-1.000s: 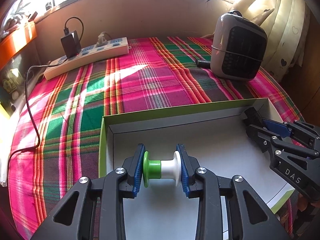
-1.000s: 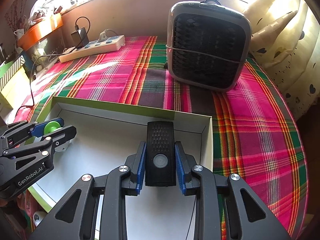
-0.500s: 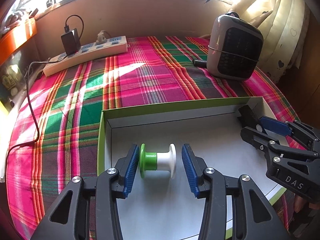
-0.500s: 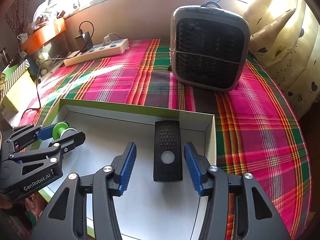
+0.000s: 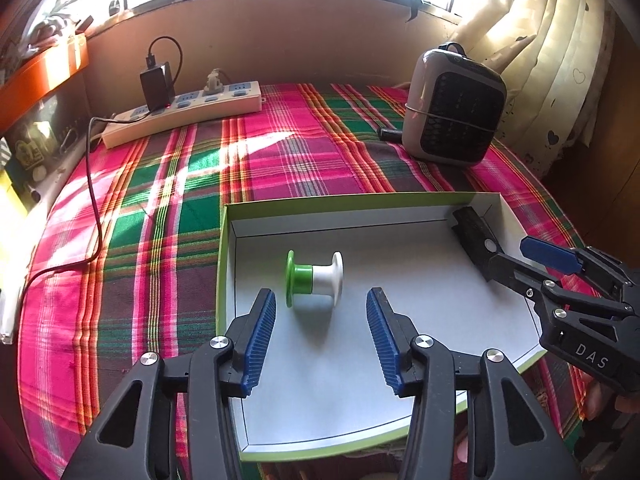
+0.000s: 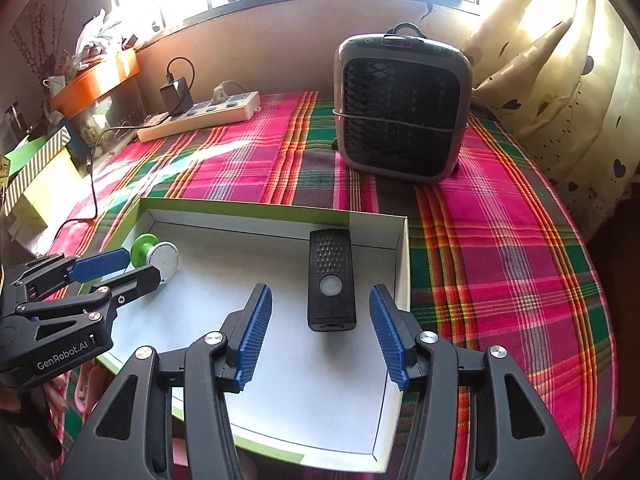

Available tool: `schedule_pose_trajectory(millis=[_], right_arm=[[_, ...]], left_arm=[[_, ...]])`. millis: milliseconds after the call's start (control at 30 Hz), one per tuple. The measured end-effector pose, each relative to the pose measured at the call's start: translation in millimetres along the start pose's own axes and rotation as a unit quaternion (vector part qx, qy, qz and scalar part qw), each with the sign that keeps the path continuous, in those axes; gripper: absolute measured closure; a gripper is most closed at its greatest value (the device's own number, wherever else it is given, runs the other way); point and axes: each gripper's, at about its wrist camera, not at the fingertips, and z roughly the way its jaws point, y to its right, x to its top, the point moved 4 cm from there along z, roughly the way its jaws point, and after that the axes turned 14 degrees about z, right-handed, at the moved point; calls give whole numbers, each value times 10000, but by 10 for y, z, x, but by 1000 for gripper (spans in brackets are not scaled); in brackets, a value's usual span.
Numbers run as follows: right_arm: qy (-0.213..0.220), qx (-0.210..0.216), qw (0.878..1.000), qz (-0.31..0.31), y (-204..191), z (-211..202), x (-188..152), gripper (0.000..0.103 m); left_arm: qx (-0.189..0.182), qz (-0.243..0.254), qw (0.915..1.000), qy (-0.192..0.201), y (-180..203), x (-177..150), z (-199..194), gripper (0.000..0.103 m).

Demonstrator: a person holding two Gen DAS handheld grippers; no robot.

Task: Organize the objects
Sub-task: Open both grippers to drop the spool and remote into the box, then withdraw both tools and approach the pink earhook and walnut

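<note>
The left gripper [image 5: 320, 332] has just been spreading its fingers, and they now stand apart with nothing pinched. The green and white spool [image 5: 315, 278] lies on its side on the floor of the shallow white box [image 5: 400, 208], just beyond the fingertips and nearer the left finger than the right. Its long axis runs crosswise, from finger to finger, green flange toward the left finger, white flange toward the right. No pad touches it.

The right gripper [image 6: 320, 332] has its fingers spread as well, having opened within the last second, and grips nothing. The black remote-like device [image 6: 331, 280] lies flat in the same box, its near end between the fingertips but clear of both pads. Its long axis runs straight ahead along the fingers, the round button at the near end and the textured grille pointing away.

The box rests on a plaid cloth [image 6: 500, 240] that covers the counter
</note>
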Motion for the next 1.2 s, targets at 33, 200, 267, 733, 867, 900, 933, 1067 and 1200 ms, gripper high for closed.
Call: schedule_pose_trajectory(millis=[33,200,267,733,867,900,933,1067,1200], right_arm=[[23,8,10000,-8,0,-30,-11,51],[110,70,9999,21,44,-162,-81,51],[126,98,9999,59,71,-206,-107,51],[368,223,9991,51,236,-618,-416,51],[361,251,9990,53,270,-660,-515,51],[356,264,9990,36,275,-673,-548,51],[354,273,9990,12,276,-680,-572,51],[391,223,9989,-96,304,-713,-640,51],[388,165,9990,-122,352,-742,-702,51]], left_arm=[[8,-10,10000,21,3,-13,-29,57],[74,7,9999,125,1,-99,-194,57],[124,-31,9998,165,-13,-136,-270,57],[222,-333,9985,364,-145,-492,-661,56],[178,-448,9983,320,-168,-615,-671,56],[161,-442,9985,296,-164,-647,-673,56],[156,-429,9986,281,-158,-676,-678,56],[62,-454,9987,242,-137,-814,-702,56],[46,-471,9988,135,-129,-952,-699,56]])
